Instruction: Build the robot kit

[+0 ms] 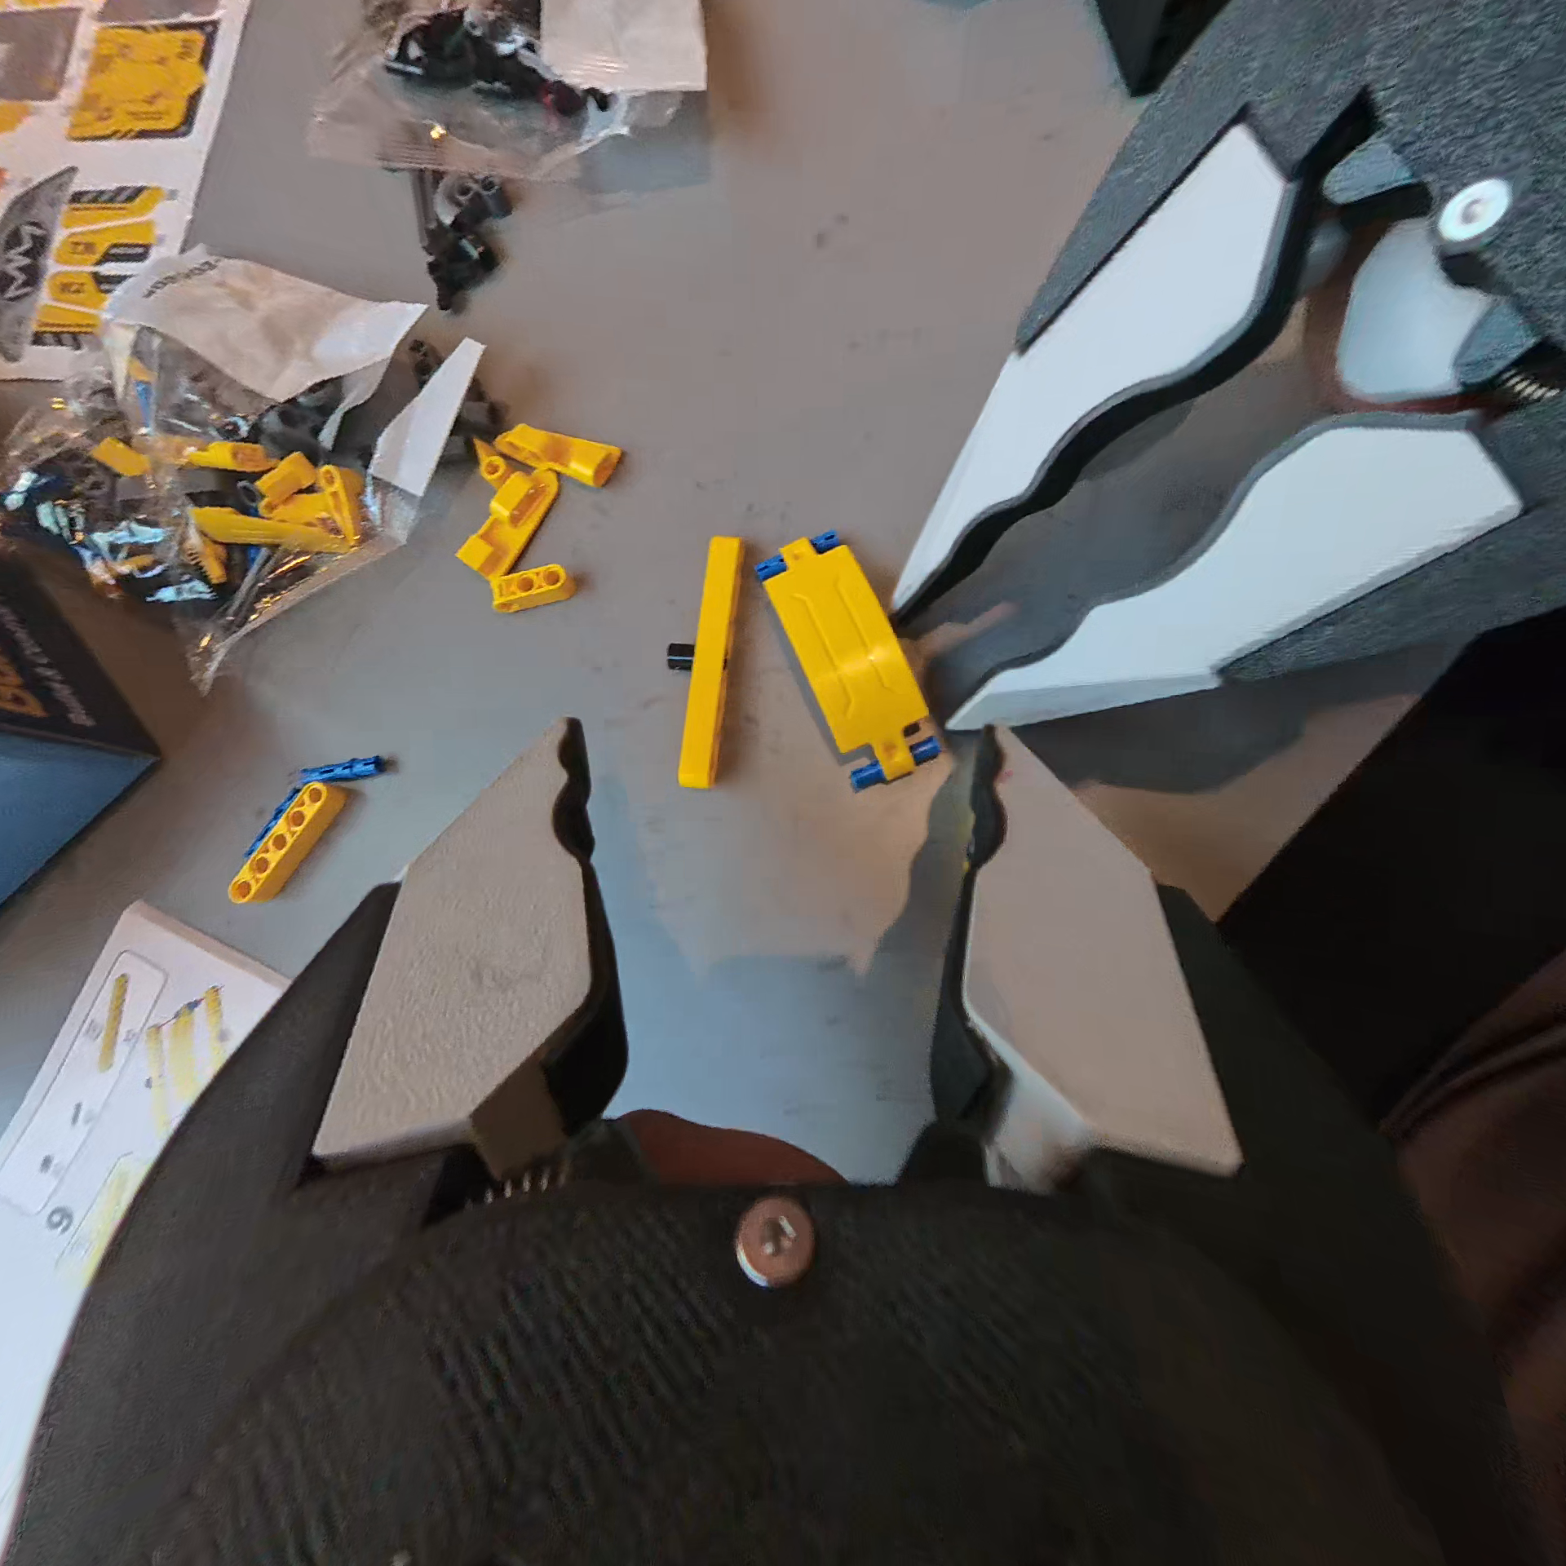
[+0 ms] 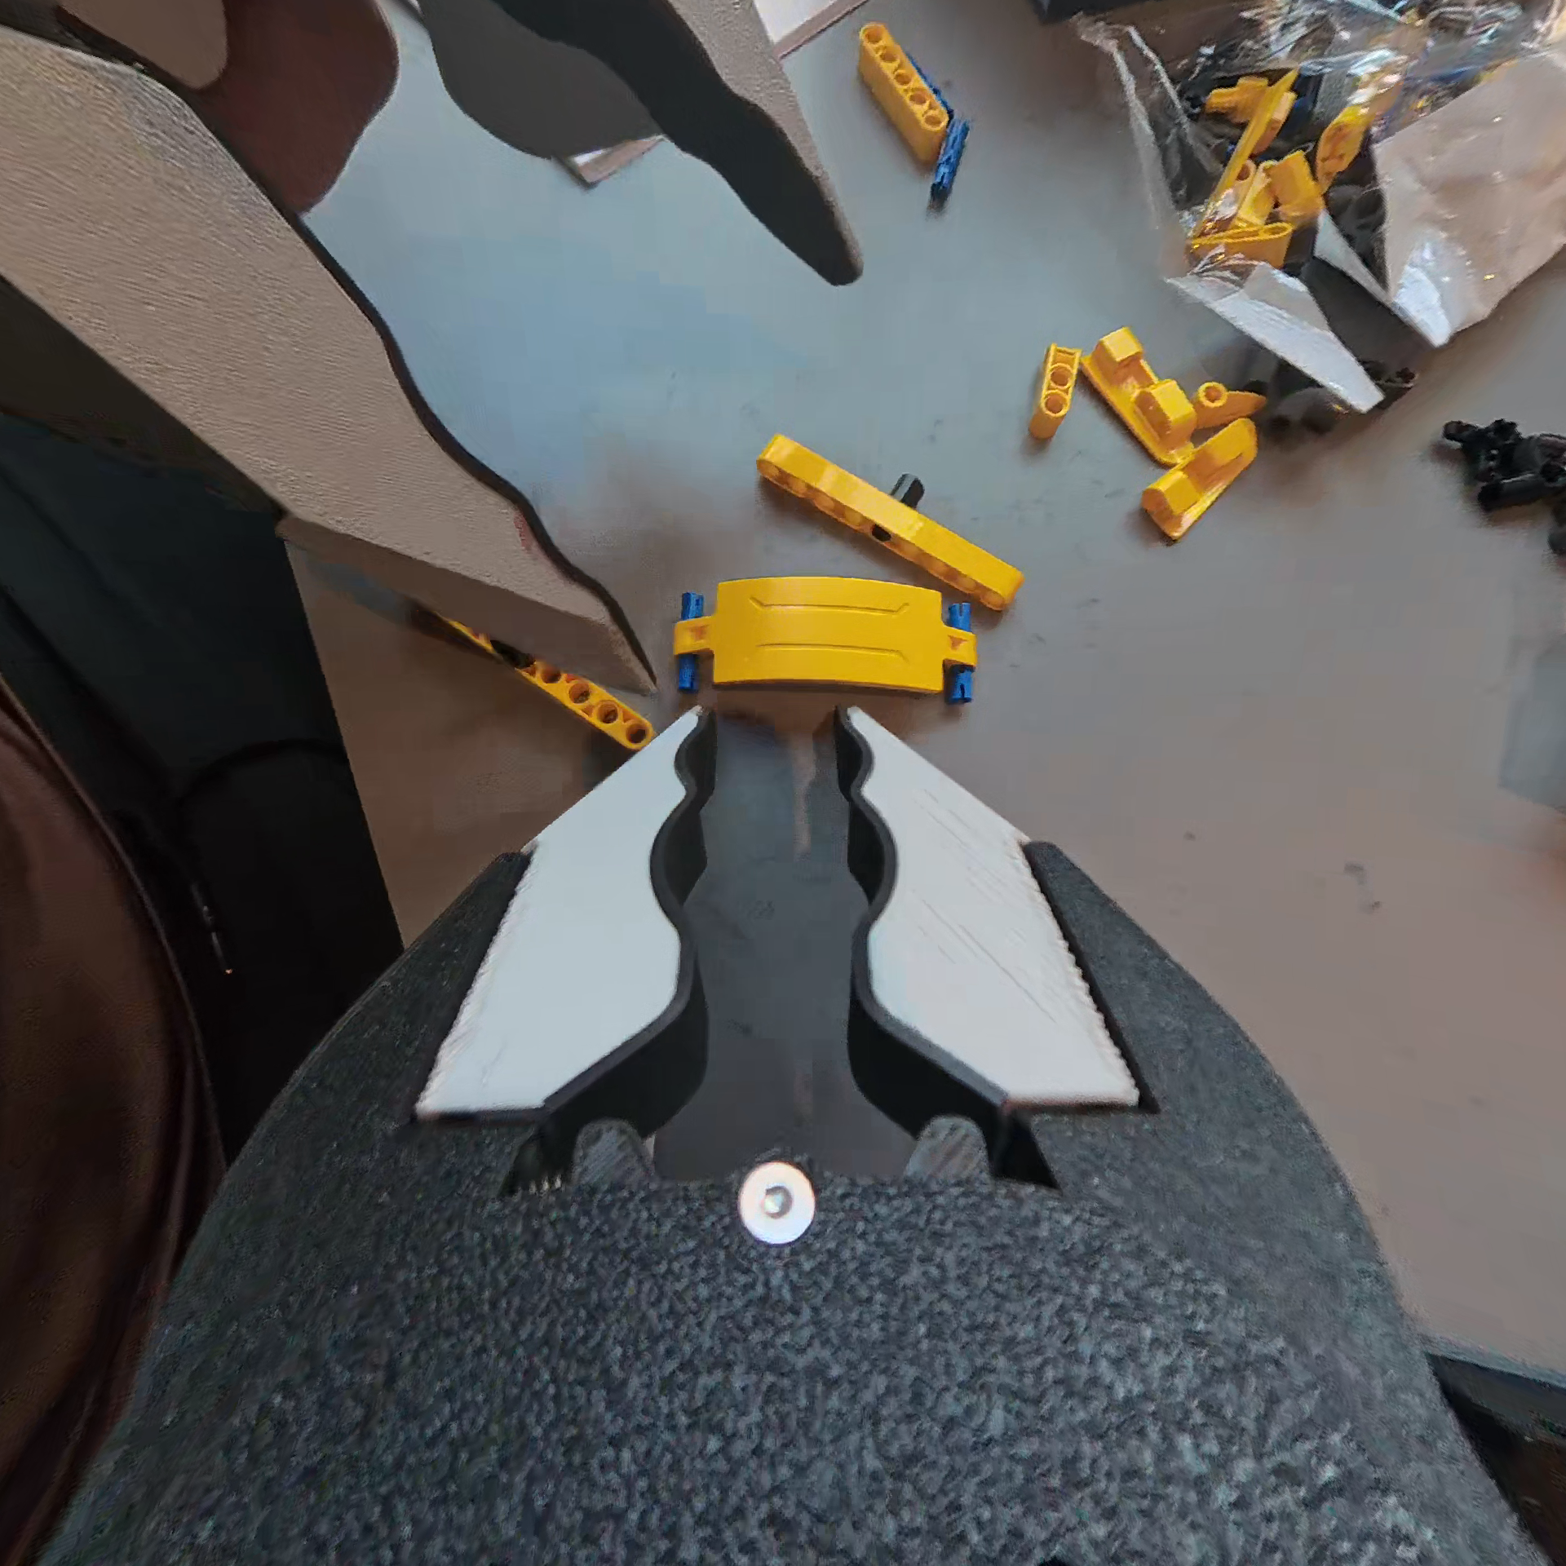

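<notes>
A yellow curved panel with blue pins at both ends lies flat on the grey table. My right gripper is open and empty, its fingertips right at the panel's near long edge. It enters the left wrist view from the right. A long yellow beam with a black pin lies just beyond the panel. My left gripper is open wide and empty, hovering just short of the beam and panel; it shows in the right wrist view. A second yellow holed beam lies partly under its finger.
A short yellow beam with a blue pin lies at the left. Loose yellow parts sit by a torn bag of parts. A second bag, black parts, a sticker sheet, a booklet and a dark box lie around.
</notes>
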The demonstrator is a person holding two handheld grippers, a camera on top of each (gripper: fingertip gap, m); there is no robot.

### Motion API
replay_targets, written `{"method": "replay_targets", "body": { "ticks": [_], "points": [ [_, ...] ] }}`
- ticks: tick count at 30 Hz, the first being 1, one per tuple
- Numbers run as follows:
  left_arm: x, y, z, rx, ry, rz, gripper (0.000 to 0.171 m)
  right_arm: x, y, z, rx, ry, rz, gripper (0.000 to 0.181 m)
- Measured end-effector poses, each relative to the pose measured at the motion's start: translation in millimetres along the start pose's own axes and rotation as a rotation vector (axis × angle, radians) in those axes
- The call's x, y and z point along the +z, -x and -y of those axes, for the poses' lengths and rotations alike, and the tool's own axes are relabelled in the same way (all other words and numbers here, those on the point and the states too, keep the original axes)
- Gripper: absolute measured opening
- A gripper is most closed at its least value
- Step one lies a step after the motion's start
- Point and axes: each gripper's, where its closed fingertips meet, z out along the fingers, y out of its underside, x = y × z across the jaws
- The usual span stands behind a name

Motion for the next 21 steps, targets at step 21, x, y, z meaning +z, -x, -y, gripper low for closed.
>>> {"method": "replay_targets", "body": {
  "ticks": [21],
  "points": [
    [9,18,-15,0.087,0.052,0.121,0.062,13,6,15,-0.046,-0.053,-0.075,0.007]
  ]
}}
